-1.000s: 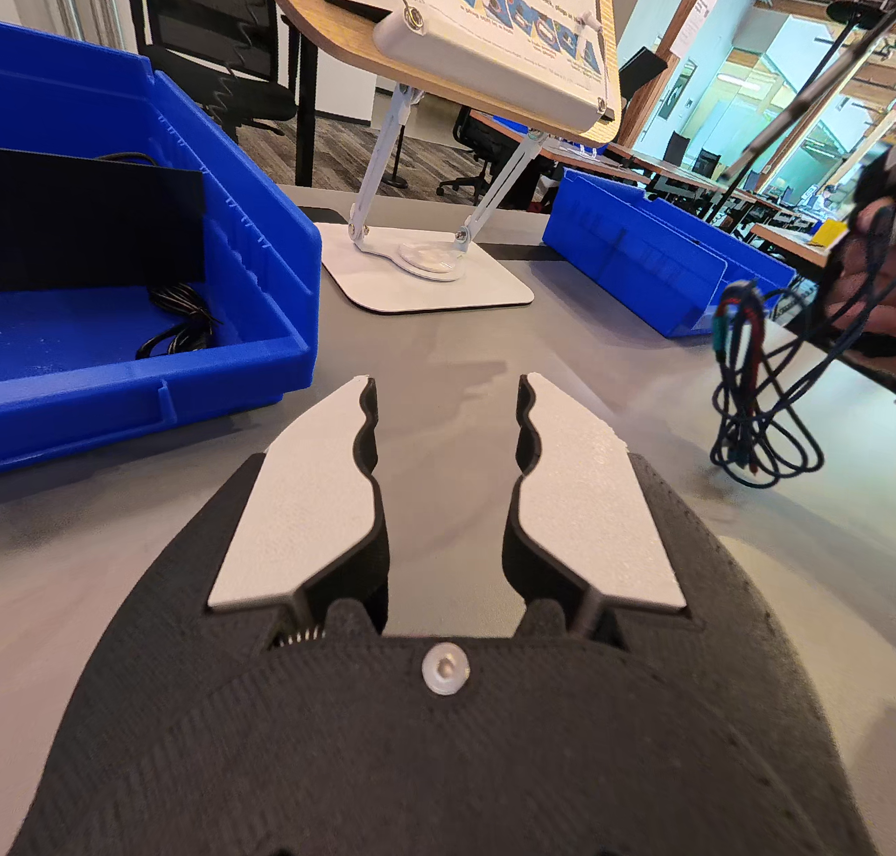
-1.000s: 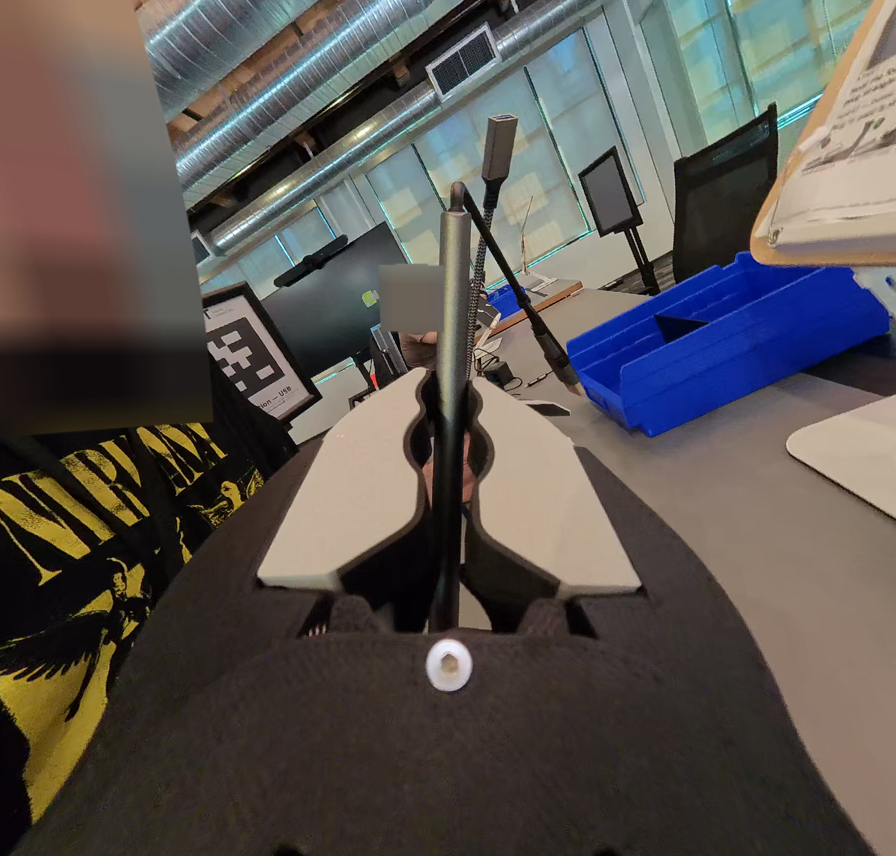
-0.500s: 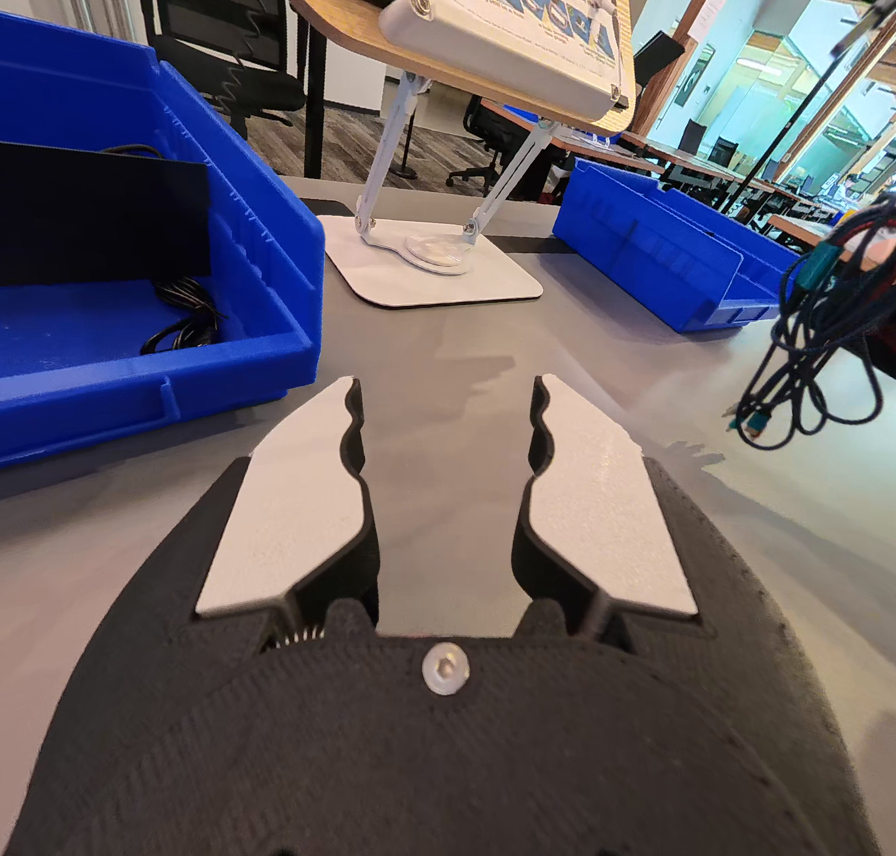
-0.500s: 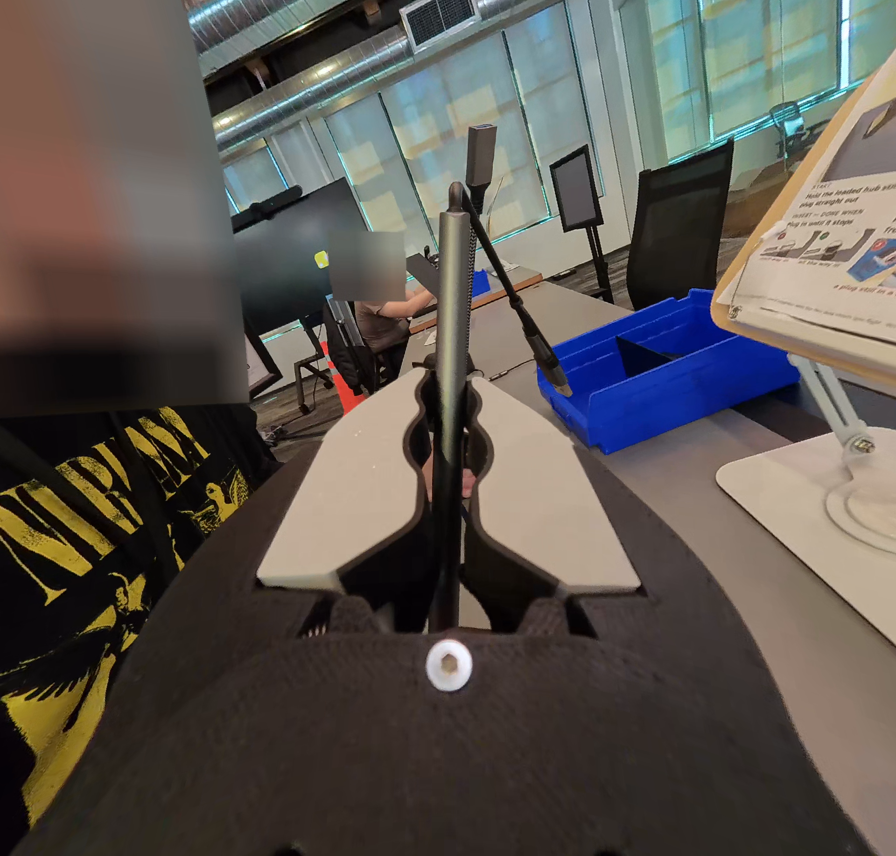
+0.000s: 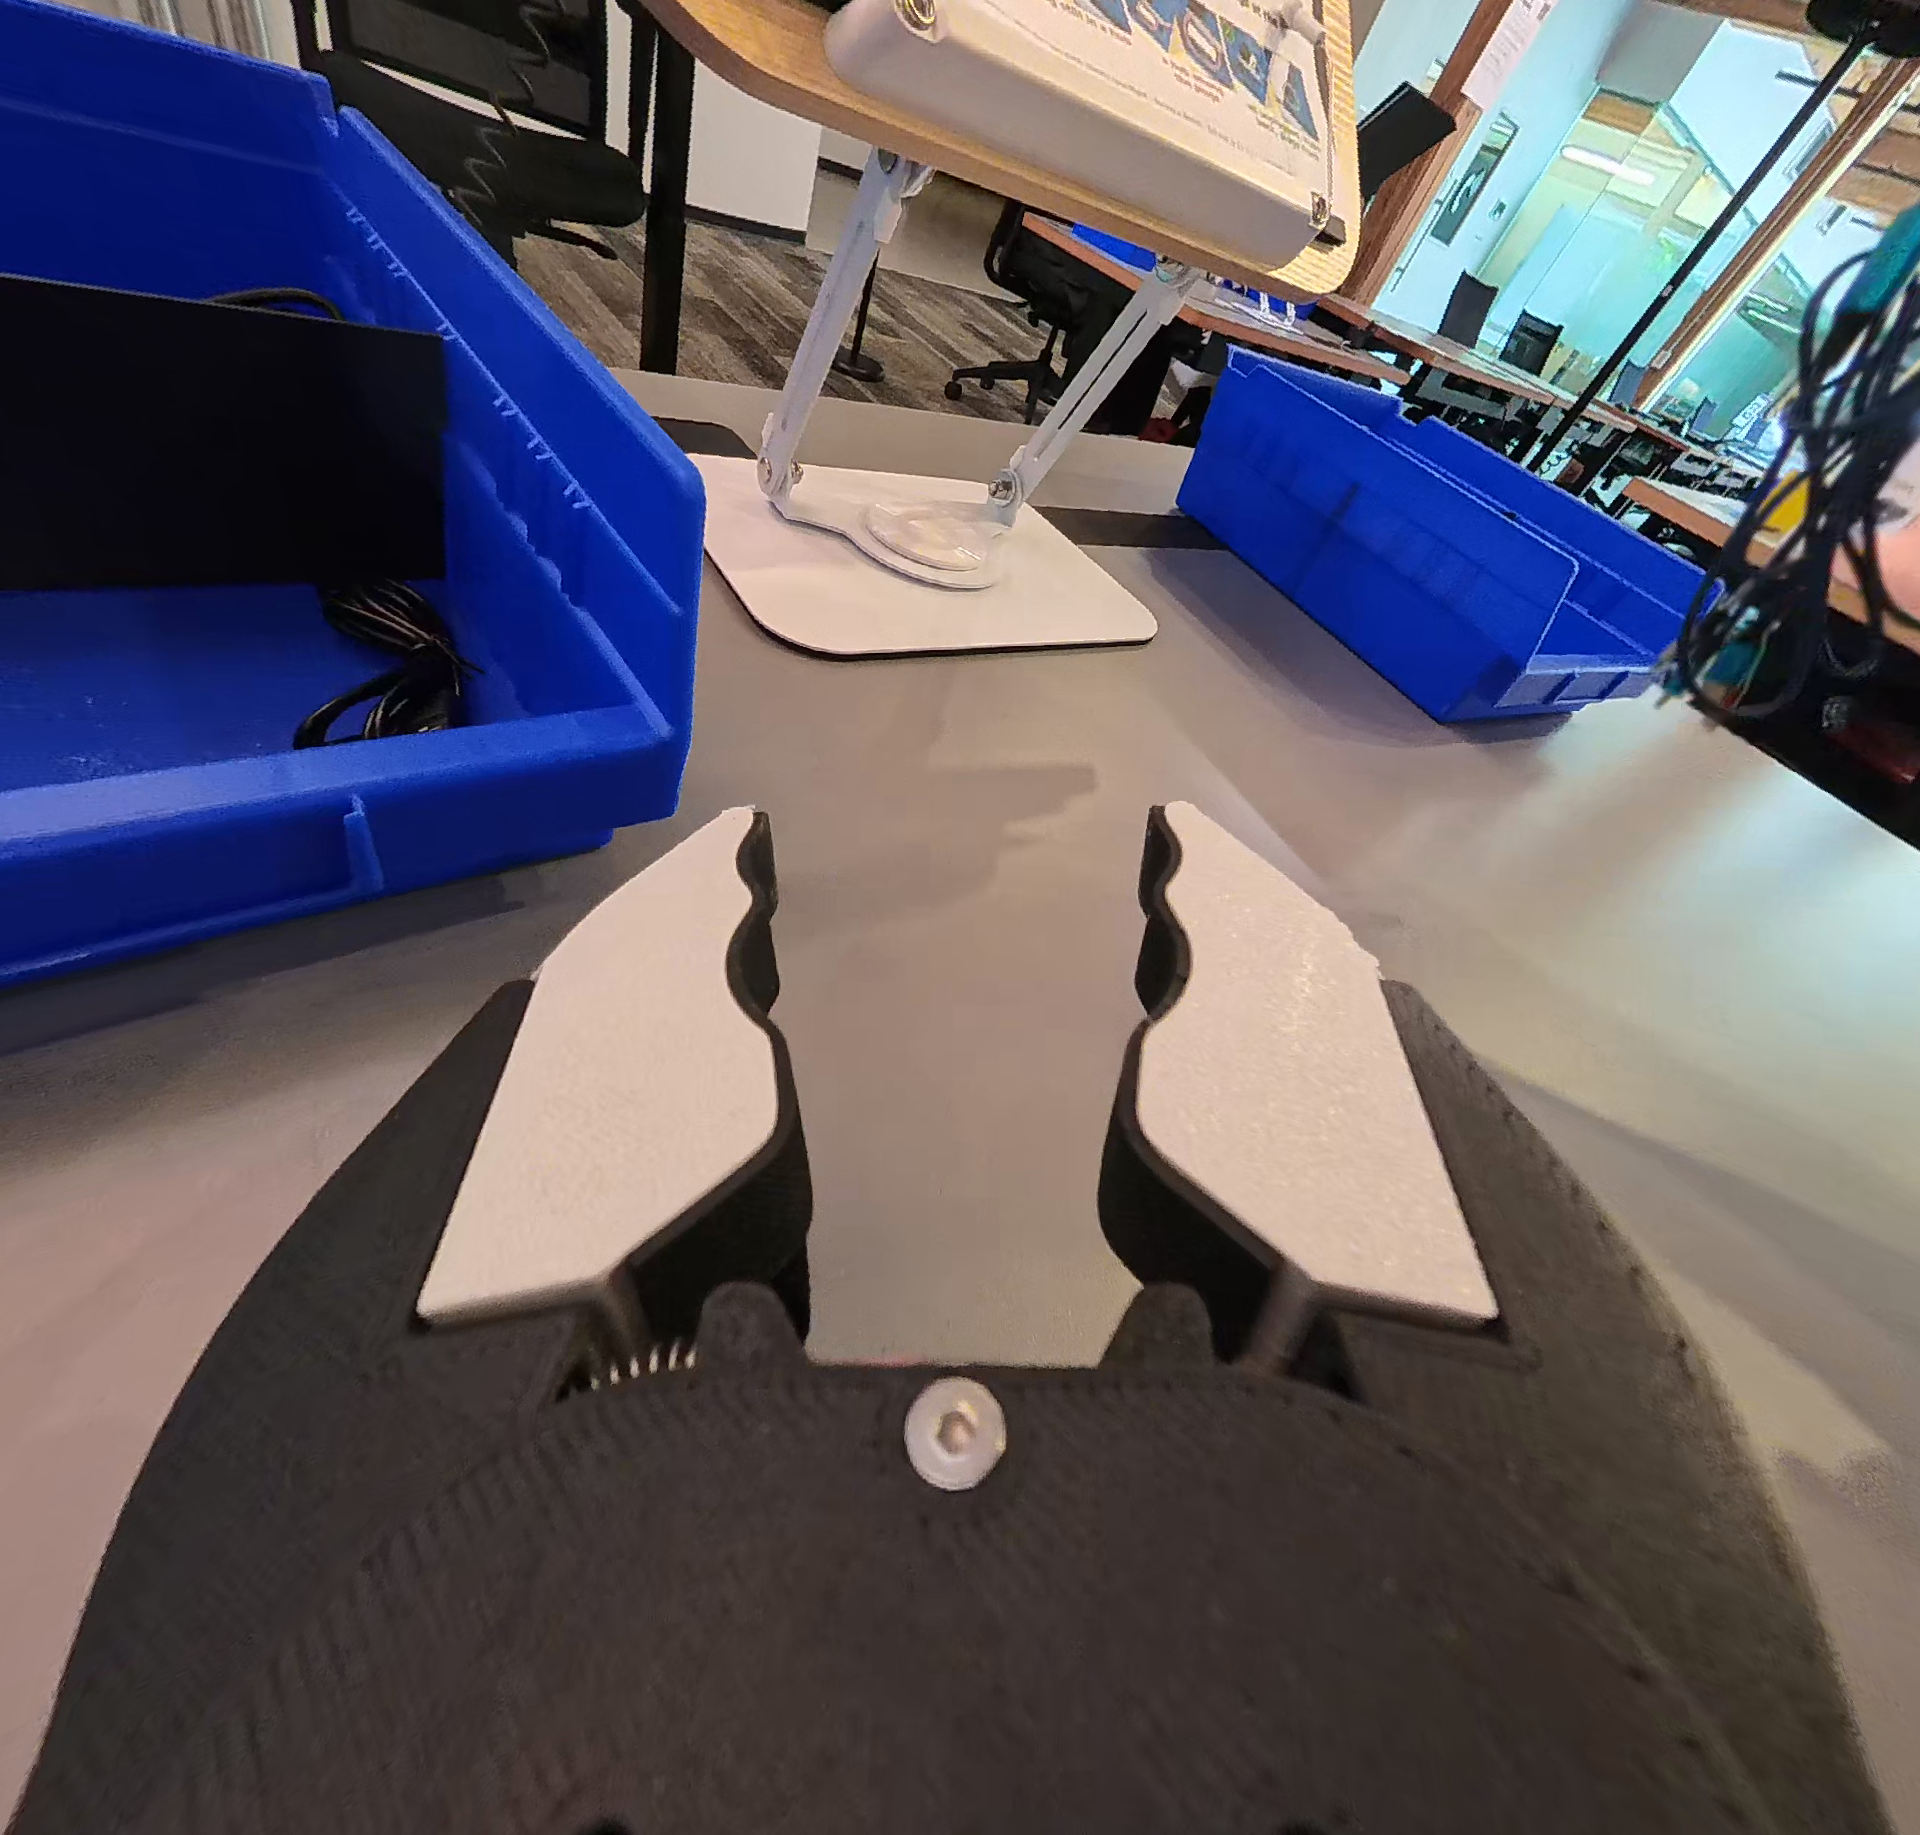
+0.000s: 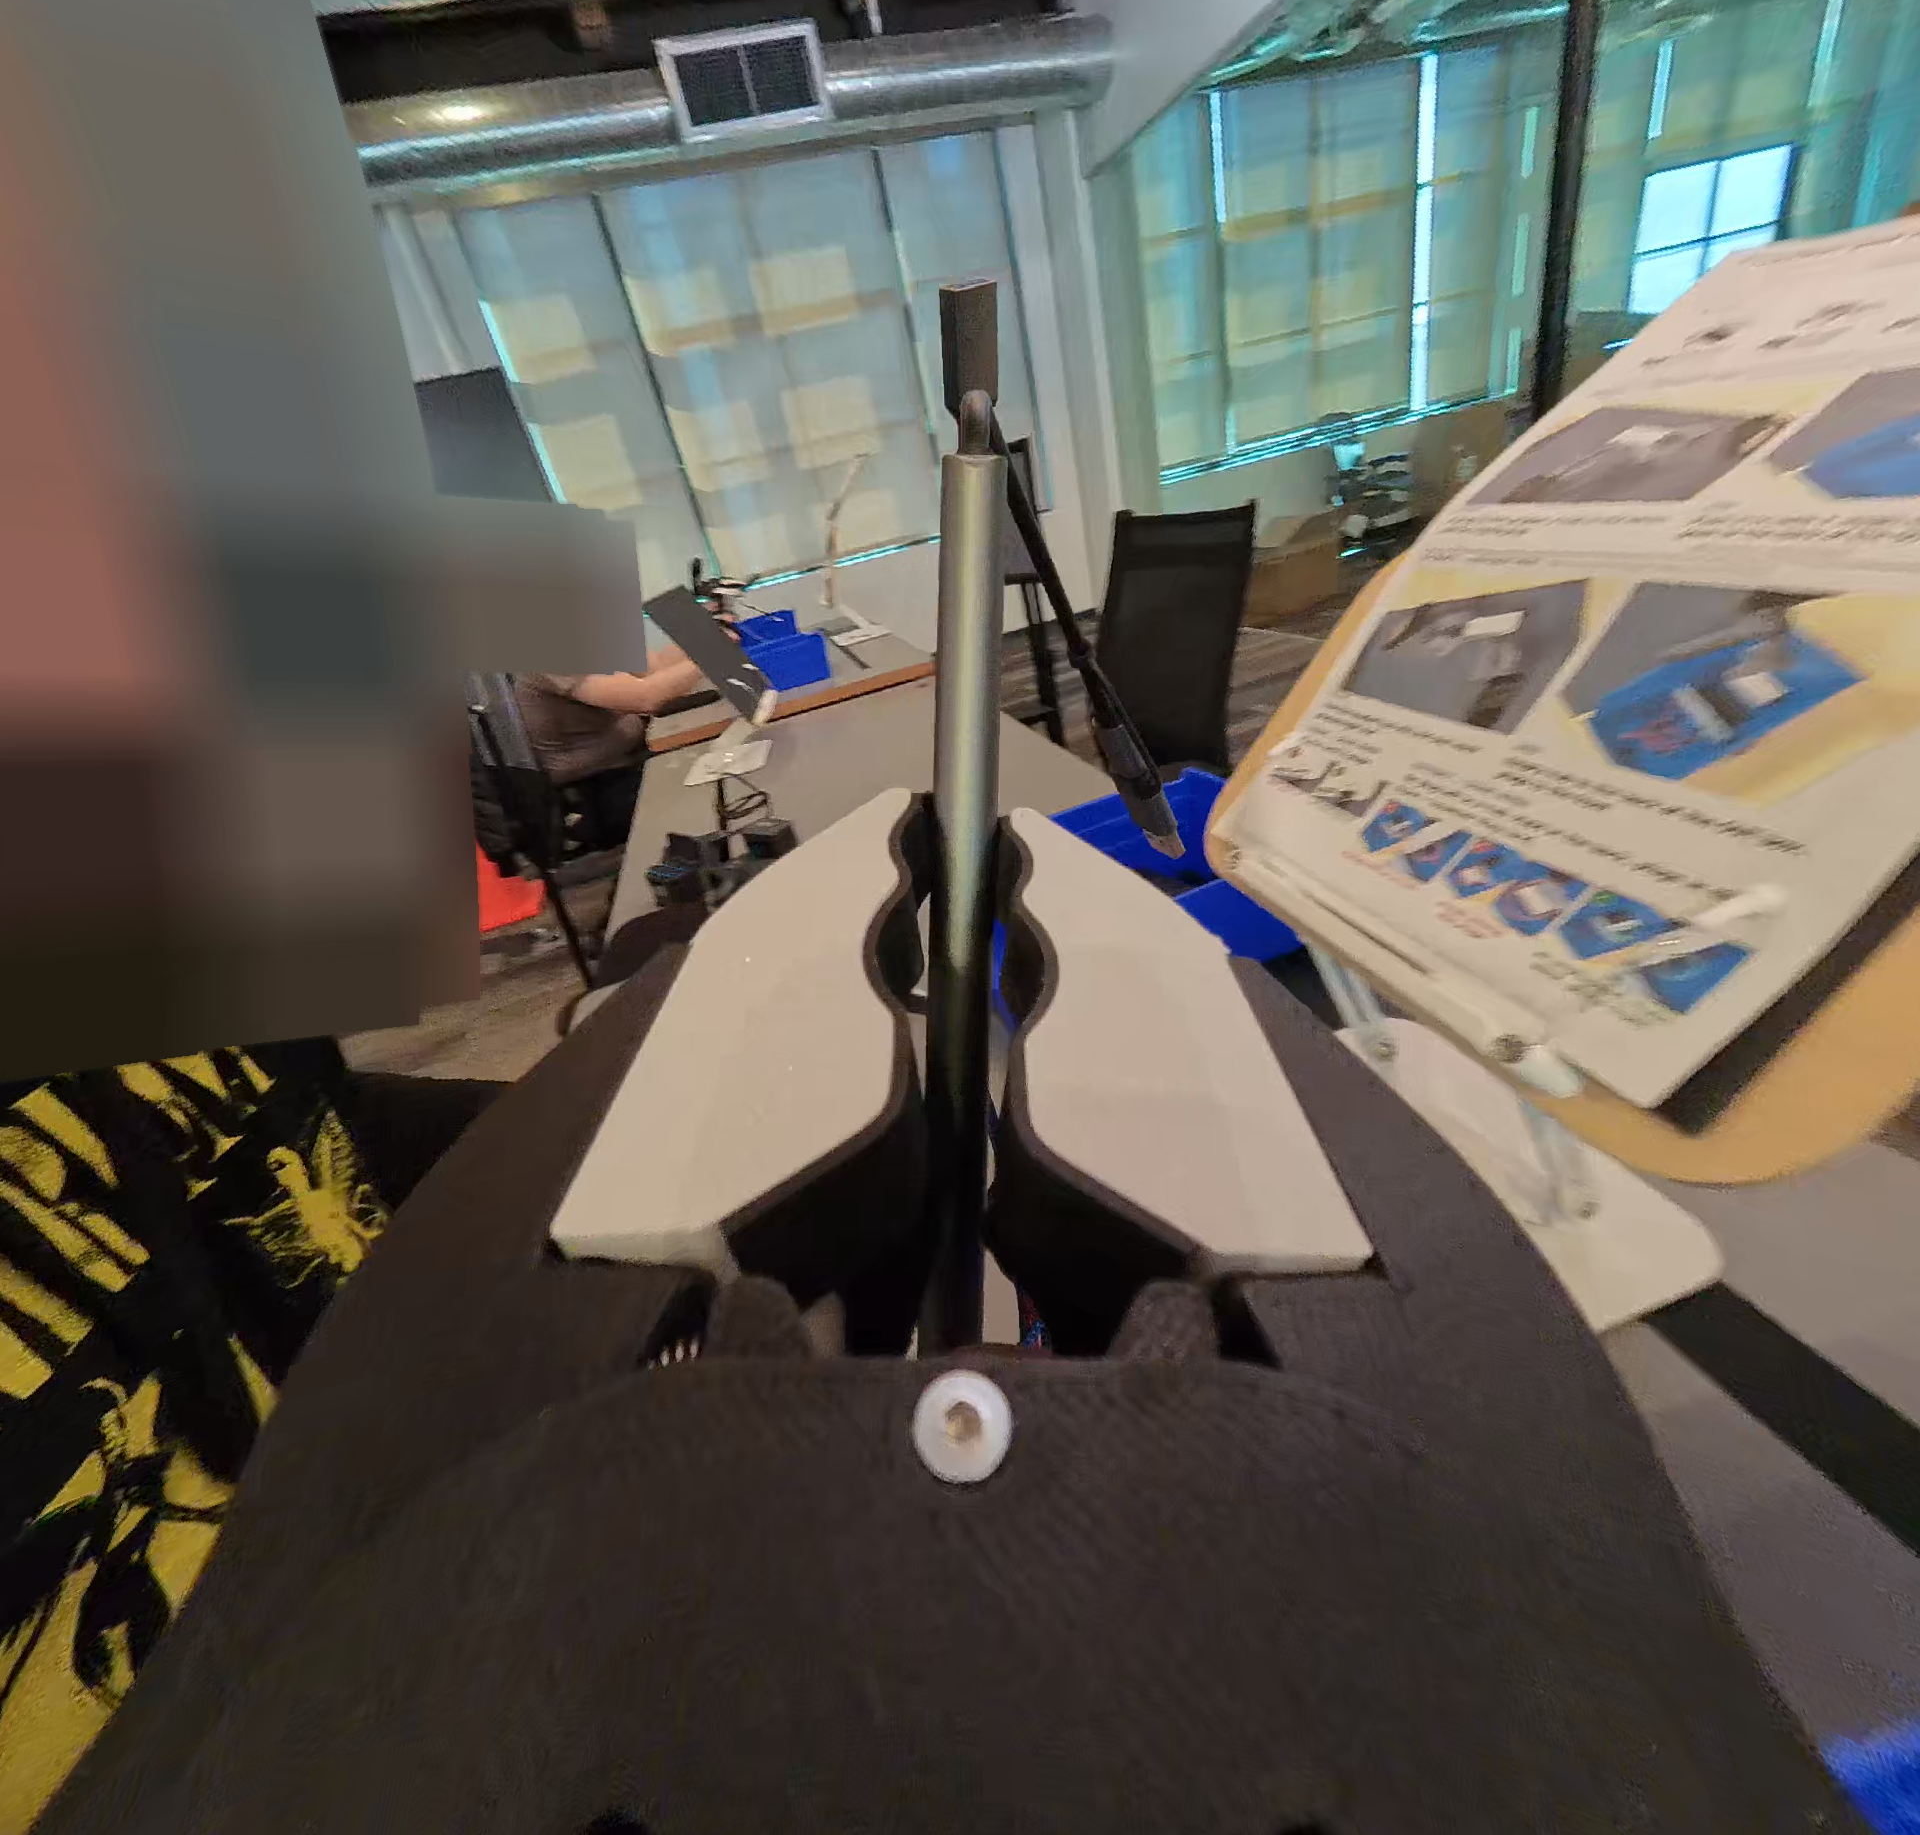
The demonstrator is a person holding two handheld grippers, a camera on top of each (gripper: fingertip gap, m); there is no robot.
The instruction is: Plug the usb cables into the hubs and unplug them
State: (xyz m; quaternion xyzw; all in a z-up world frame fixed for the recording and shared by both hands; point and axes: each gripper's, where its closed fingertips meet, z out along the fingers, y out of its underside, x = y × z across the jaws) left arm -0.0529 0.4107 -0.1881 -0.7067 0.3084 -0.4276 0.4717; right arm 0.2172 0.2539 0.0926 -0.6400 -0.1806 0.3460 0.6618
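Left gripper (image 5: 956, 829) has opened wider than a second ago and now sits spread over bare grey counter (image 5: 935, 746), nothing between its fingers. Left of it, the big blue bin (image 5: 582, 580) with a black divider has a coil of black cable (image 5: 395, 663) in its near compartment. Centre-back is the white stand base (image 5: 935, 580) carrying the instruction board (image 5: 1091, 50), then a second blue bin (image 5: 1455, 580) to the right. At the far right edge, the dangling bundle of usb cables (image 5: 1766, 497) has risen and swung further right since the earlier frames; it now hangs off the counter edge, blurred, well apart from the left gripper. Right wrist view has panned: the instruction board (image 6: 1621, 705) fills its right side now. Right gripper (image 6: 961, 829) is unchanged, nearly closed with both pads pressed on the slim grey hub (image 6: 966, 642), held edge-on and upright; the hub's own lead loops over the top and its plug (image 6: 1143, 798) hangs free. My read: hub and cables are being carried as one, no plugging or unplugging in hand yet; the open left gripper looks ready to take a plug.
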